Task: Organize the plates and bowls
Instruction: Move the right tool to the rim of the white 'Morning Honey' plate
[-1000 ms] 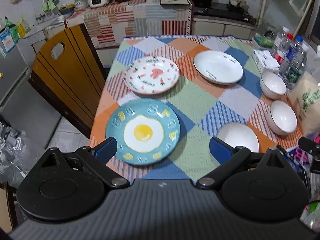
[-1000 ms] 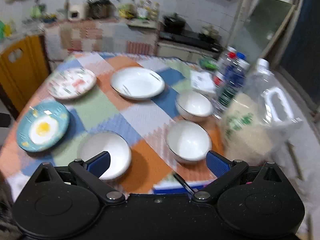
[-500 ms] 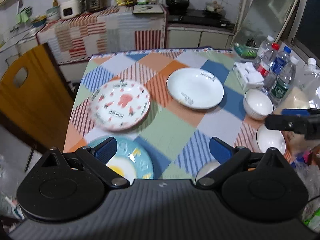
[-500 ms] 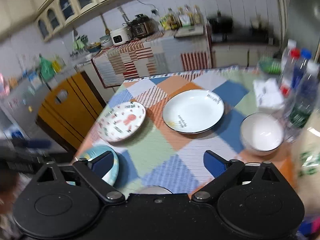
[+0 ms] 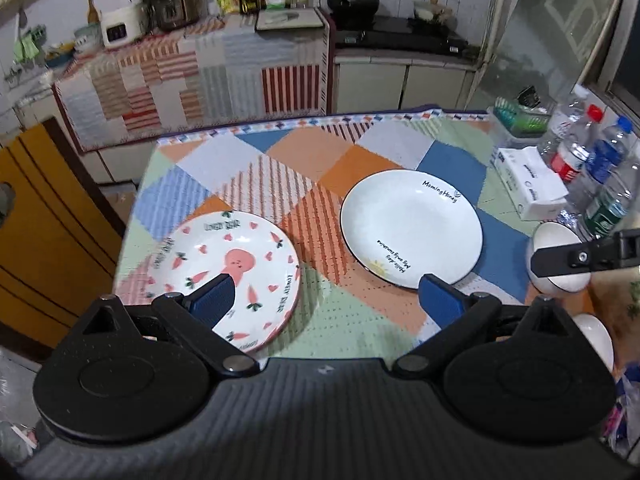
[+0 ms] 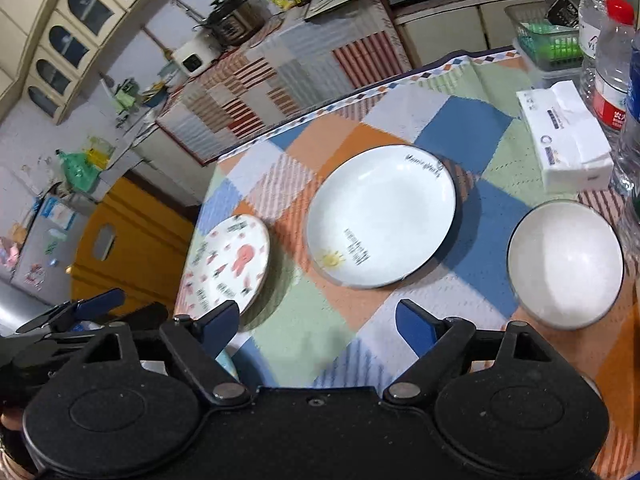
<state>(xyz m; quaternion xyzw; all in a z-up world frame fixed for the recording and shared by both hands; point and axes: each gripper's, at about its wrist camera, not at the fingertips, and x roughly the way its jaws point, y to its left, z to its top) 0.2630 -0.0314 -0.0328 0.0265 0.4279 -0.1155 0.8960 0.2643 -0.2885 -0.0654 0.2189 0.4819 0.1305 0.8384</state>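
A pink carrot-print plate (image 5: 224, 268) and a white plate with black writing (image 5: 410, 226) lie on the checked tablecloth (image 5: 304, 168). My left gripper (image 5: 326, 300) is open and empty, above the table's near side between the two plates. A white bowl (image 5: 560, 258) stands at the right, partly behind my right gripper's finger, and a second bowl (image 5: 594, 338) lies nearer. In the right wrist view my right gripper (image 6: 320, 326) is open and empty, short of the white plate (image 6: 380, 216), with the carrot plate (image 6: 228, 264) left and the bowl (image 6: 566, 258) right.
Water bottles (image 5: 592, 168), a tissue pack (image 5: 528, 184) and a green basket (image 5: 518, 116) crowd the table's right edge. A yellow wooden chair (image 5: 44, 224) stands left of the table. A covered kitchen counter (image 5: 200, 68) lies beyond the far edge.
Both grippers moved forward over the table. The egg-print blue plate and the nearest bowl dropped out of the left view. The white plate and far bowl are now closer to the right gripper.
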